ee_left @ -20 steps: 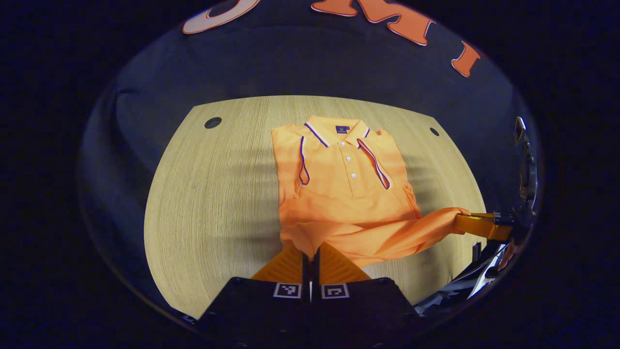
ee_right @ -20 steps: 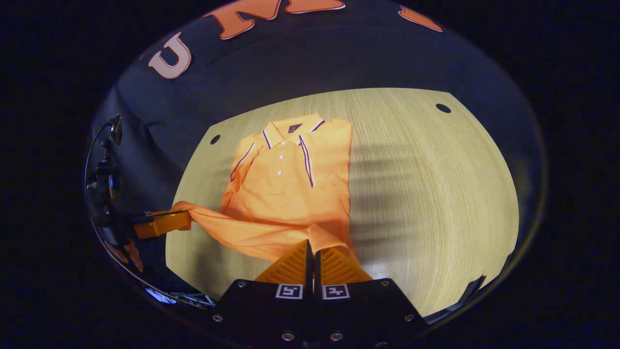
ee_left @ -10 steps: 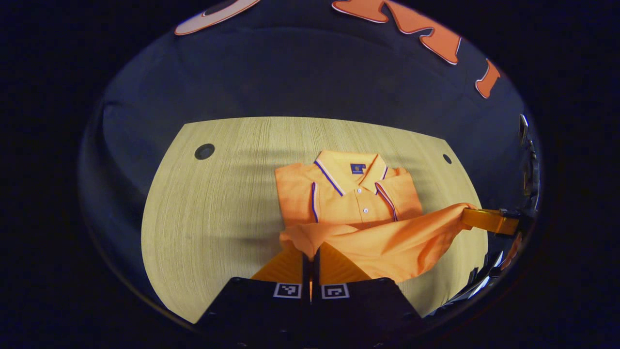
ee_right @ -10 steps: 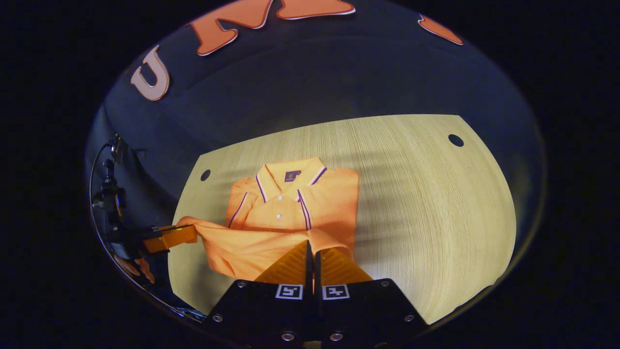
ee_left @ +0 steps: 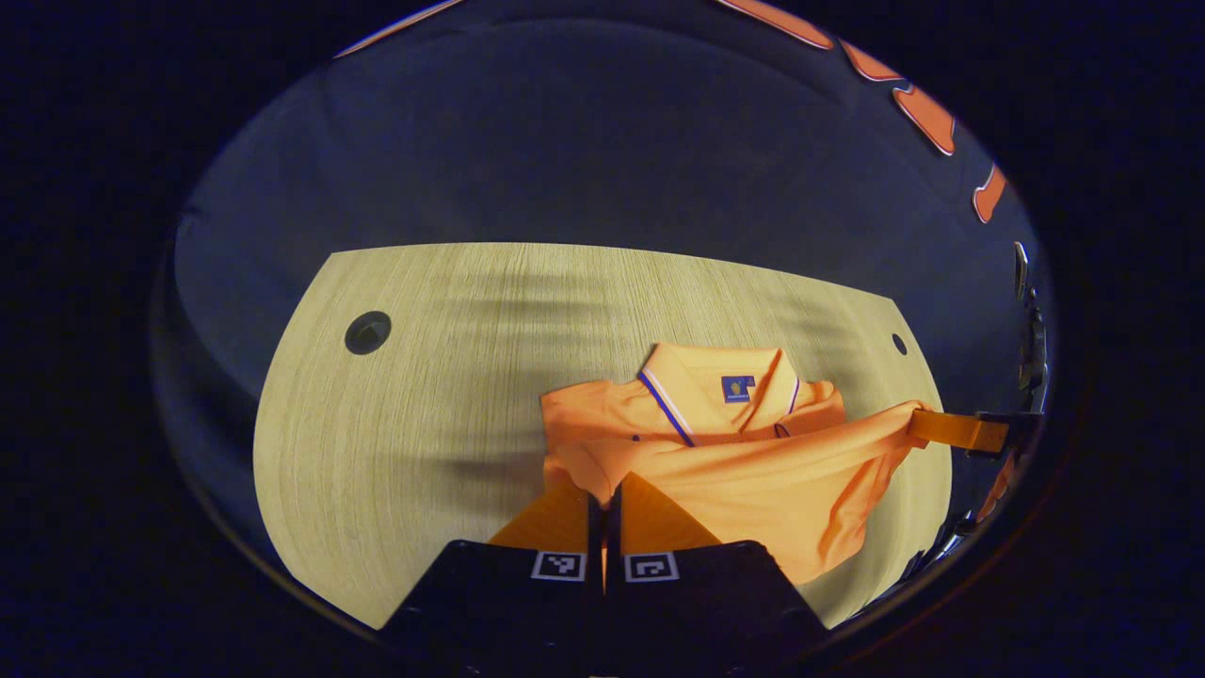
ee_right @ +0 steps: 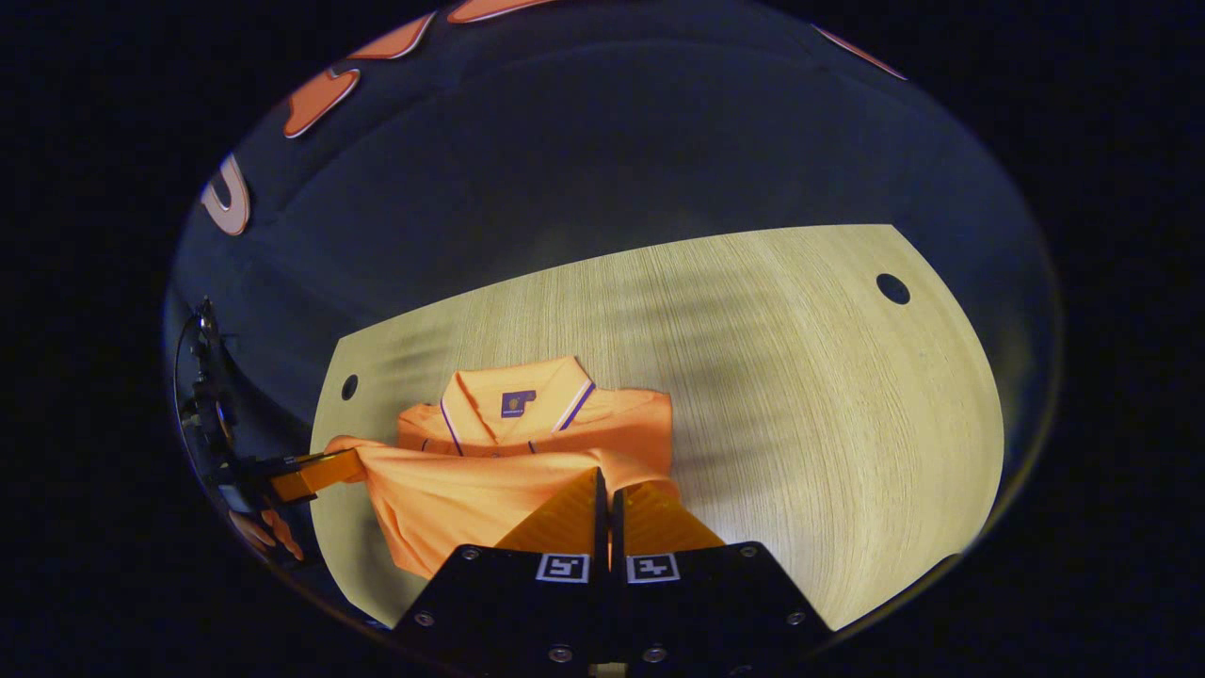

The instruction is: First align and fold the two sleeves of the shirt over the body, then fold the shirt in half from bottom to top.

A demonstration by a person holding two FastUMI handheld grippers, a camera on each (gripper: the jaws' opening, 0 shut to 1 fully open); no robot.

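The orange shirt [ee_left: 744, 471] lies on the pale wood-grain counter [ee_left: 424, 395], its lower half lifted and carried over the body toward the navy-trimmed collar [ee_right: 513, 400]. The left gripper [ee_left: 602, 490] and right gripper [ee_right: 604, 492] each clench a hem corner. Two round holes [ee_left: 367, 331] pierce the counter's far corners

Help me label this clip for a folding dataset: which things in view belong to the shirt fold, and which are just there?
In the job:
- orange polo shirt, hem lifted toward the collar
- left tongs, shut on the hem
- right tongs, shut on the hem

Just there:
- wooden table
- round holes in the tabletop
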